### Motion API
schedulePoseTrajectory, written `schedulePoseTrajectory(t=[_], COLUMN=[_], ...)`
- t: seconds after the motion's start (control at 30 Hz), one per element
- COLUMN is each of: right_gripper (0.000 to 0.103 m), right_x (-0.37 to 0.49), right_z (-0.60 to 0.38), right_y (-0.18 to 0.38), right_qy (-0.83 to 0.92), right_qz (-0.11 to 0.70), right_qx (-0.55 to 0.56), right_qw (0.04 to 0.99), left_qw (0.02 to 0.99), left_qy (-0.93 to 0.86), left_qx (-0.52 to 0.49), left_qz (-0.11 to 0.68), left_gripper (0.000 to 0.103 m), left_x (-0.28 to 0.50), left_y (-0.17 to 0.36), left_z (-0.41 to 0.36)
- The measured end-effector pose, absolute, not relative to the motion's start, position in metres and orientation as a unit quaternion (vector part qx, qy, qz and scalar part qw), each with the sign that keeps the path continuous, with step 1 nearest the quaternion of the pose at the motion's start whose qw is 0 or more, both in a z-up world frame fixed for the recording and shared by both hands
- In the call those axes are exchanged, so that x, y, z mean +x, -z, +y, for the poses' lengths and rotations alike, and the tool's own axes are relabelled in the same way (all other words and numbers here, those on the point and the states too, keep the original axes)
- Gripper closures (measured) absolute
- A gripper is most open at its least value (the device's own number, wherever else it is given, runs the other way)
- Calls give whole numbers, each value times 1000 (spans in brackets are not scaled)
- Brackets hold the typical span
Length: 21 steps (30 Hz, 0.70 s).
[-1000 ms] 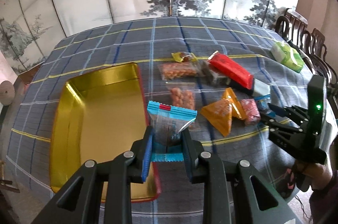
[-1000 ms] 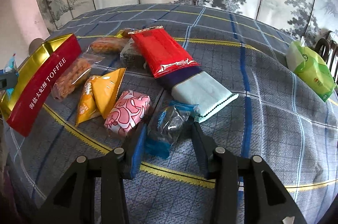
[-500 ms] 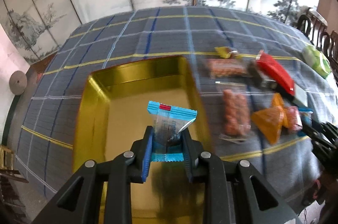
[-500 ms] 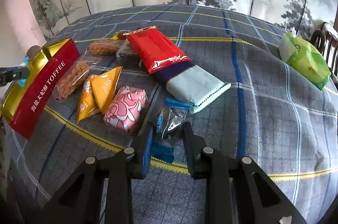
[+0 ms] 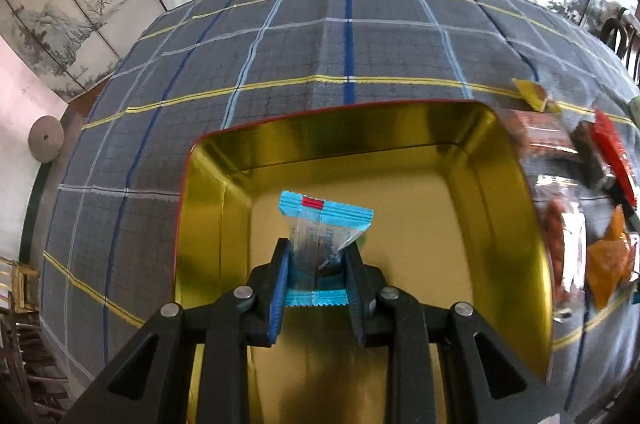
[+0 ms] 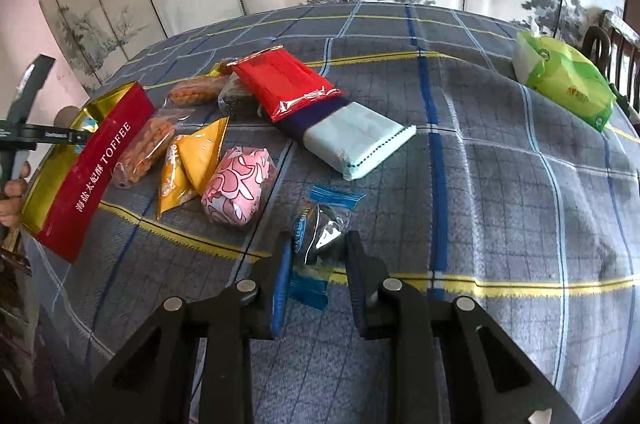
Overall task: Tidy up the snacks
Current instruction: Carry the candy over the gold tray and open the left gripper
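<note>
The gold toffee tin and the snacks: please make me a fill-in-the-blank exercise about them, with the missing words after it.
1. The left gripper holds a blue-edged clear packet over the gold ____.
2. The word printed in white on the tin's red side is ____.
3. The right gripper is closed on a clear packet with ____ ends.
4. The pink patterned packet lies beside the ____ triangular packets.

Missing words: tin; TOFFEE; blue; orange
</note>
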State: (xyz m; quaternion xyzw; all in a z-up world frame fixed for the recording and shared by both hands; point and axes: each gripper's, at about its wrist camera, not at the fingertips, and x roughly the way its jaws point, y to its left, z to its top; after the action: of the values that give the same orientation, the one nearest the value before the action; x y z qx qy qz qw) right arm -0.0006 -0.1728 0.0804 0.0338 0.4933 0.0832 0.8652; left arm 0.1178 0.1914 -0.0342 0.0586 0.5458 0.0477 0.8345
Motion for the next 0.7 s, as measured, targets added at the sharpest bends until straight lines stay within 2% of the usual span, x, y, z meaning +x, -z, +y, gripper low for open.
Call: schedulePoseTrajectory(t=[0.27, 0.33, 0.47, 0.53, 0.6, 0.7], right_gripper=[80, 80, 80, 80, 80, 80], right_x=[-4, -5, -6, -6, -7, -8], right_z=[-180, -181, -181, -180, -179, -177], right_y=[-89, -89, -90, -91, -93, -96], right_qy=[-83, -83, -83, -84, -85, -85], right_qz=[489, 490, 490, 488, 490, 487], right_qx=[54, 61, 62, 62, 65, 65], right_qw=[867, 866, 866, 867, 865, 867], left_qw=[830, 831, 835, 838, 839, 842], left_qy=[-63, -66, -68, -66, -65, -62], left_qx=[64, 64, 60, 57, 53, 40], left_qz=[551, 549, 543, 539, 537, 535], left_gripper=[75, 72, 59, 56, 48, 47], left_x=[131, 131, 130, 130, 128, 127], left_y=[39, 39, 37, 35, 33, 30], left_z=[197, 198, 201, 203, 203, 208])
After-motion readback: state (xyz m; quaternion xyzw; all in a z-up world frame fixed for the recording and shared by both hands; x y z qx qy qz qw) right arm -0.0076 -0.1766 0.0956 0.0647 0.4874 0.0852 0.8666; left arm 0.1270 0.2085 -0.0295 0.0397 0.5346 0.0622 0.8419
